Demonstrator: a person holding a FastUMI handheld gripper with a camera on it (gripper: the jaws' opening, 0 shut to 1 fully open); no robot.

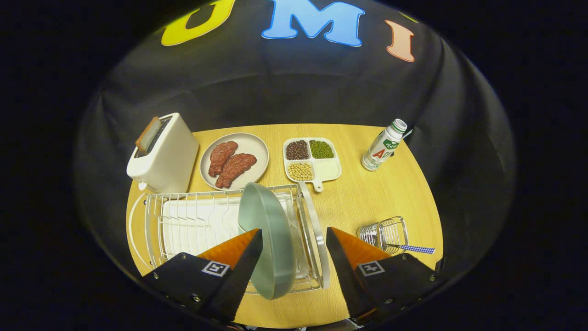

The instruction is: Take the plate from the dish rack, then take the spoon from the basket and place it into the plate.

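green plate (pixel 268 239) stands on edge in dish rack (pixel 183 220), between wide-open gripper (pixel 294 239) fingers, untouched. step one: close on rim, lift. spoon (pixel 413 248) in basket (pixel 383 232), 3 o'clock.

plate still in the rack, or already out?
In the rack. The green plate stands on edge in the dish rack, between the open gripper fingers; neither finger visibly presses on it.

Even overhead light, sharp focus; table (pixel 367 202) bright (fisheye bending its edges), backdrop dim.
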